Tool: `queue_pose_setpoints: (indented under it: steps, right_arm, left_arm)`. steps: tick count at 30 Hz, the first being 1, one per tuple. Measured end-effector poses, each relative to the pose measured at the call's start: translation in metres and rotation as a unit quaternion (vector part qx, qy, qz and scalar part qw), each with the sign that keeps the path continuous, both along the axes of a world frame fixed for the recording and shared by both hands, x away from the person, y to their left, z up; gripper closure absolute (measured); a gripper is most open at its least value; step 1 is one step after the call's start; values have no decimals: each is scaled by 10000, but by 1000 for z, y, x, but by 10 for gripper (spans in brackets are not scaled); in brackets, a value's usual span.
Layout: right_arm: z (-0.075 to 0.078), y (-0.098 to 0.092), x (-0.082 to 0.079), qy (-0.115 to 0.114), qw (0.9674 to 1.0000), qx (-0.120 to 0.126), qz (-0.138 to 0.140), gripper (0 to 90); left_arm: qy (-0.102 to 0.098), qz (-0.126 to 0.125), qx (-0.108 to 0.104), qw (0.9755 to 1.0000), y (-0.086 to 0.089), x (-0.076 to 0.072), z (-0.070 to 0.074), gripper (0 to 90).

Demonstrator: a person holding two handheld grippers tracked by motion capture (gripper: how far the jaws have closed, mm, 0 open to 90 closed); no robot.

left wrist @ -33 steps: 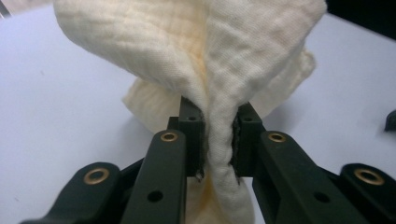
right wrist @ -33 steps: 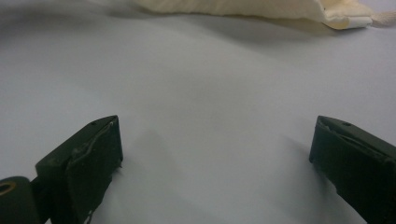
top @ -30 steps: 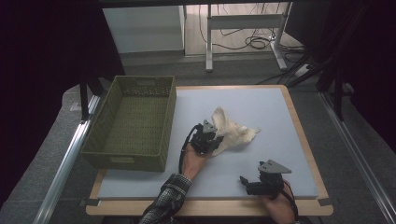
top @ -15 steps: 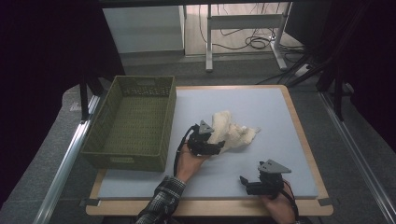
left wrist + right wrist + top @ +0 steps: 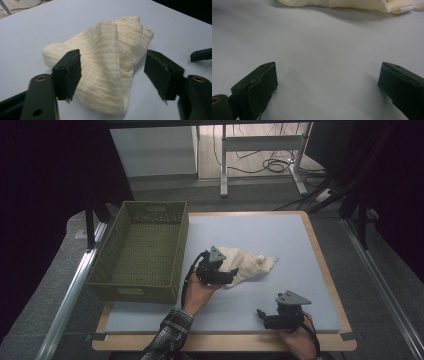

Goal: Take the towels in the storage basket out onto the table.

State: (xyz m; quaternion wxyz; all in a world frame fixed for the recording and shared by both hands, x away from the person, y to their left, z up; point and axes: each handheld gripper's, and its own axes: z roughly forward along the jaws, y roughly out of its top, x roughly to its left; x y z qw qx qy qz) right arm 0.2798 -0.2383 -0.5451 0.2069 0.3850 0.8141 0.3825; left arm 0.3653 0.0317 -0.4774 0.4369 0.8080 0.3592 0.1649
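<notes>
A crumpled cream cloth (image 5: 250,264) lies on the blue-grey mat (image 5: 280,235) near its middle. My left gripper (image 5: 228,275) hovers at the cloth's left end, held in a hand from below. In the left gripper view the cloth (image 5: 110,62) bulges up between and beyond the jaws, whose pads stand apart from it. Those jaws have just opened wide and then eased in slightly, and the gripper (image 5: 112,75) is open. My right gripper (image 5: 262,316) rests near the mat's front edge, open (image 5: 327,82) over bare mat, with the cloth's edge (image 5: 337,3) farther off.
A green woven basket (image 5: 182,245) stands at the left of the mat, touching its left side, with nothing visible in it. The mat lies on a wood-edged table (image 5: 330,270). Metal rails run along both sides of the table.
The left gripper has let go of the cloth and its jaws stand wider. The cloth's raised peak has dropped and the cloth lies flatter. The right gripper has not moved.
</notes>
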Motion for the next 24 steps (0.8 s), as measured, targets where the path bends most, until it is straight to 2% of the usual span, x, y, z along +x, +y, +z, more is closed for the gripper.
queue_pose_setpoints:
  steps: [3,5,6,7,8,9,10,11,12,14,15,16,18,19,20,22,24]
  right_arm:
    - [2,0,1,75,10000,-45,-21,55]
    - [3,0,1,87,9999,-50,-43,70]
    - [5,-2,1,113,9999,-38,-82,110]
    - [5,-2,1,113,9999,-38,-82,110]
    - [6,-2,1,134,9999,-25,-95,138]
    - [7,-3,2,164,9998,24,-94,175]
    - [9,-4,2,225,9997,118,-55,200]
    - [13,-4,4,260,9994,224,21,244]
    - [13,-4,4,260,9994,224,21,244]
    - [17,-2,5,237,9994,246,90,280]
    - [22,0,10,223,9994,209,181,326]
    - [22,0,10,223,9994,209,181,326]
    - [27,2,17,225,9993,192,237,371]
    - [34,4,26,223,9989,280,298,419]
    - [34,4,26,223,9989,280,298,419]
    - [46,8,41,139,9984,406,364,466]
    - [50,10,45,103,9985,391,376,474]
  left_arm:
    - [137,-65,67,9999,-11,14,-3,433]
    - [157,-48,101,9998,-15,18,-4,447]
    - [176,-5,182,9997,-20,24,-8,488]
    - [176,-5,182,9997,-20,24,-8,515]
    - [213,6,195,9996,-22,27,-10,515]
    - [239,42,217,9995,-23,30,-12,553]
    - [240,82,224,9994,-23,31,-14,613]
    - [233,179,157,9994,-19,32,-15,754]
    - [233,179,157,9994,-19,32,-15,793]
    - [183,297,141,9993,-13,28,-15,817]
    - [129,387,59,9991,-3,23,-13,826]
    - [129,387,59,9991,-3,23,-13,825]
    - [99,542,-119,9984,7,17,-13,825]
    - [80,612,-168,9980,11,14,-12,823]
    - [60,665,-169,9976,16,10,-12,823]
    - [10,823,-182,9964,23,0,-14,815]
    - [-16,871,-164,9961,24,-3,-15,812]
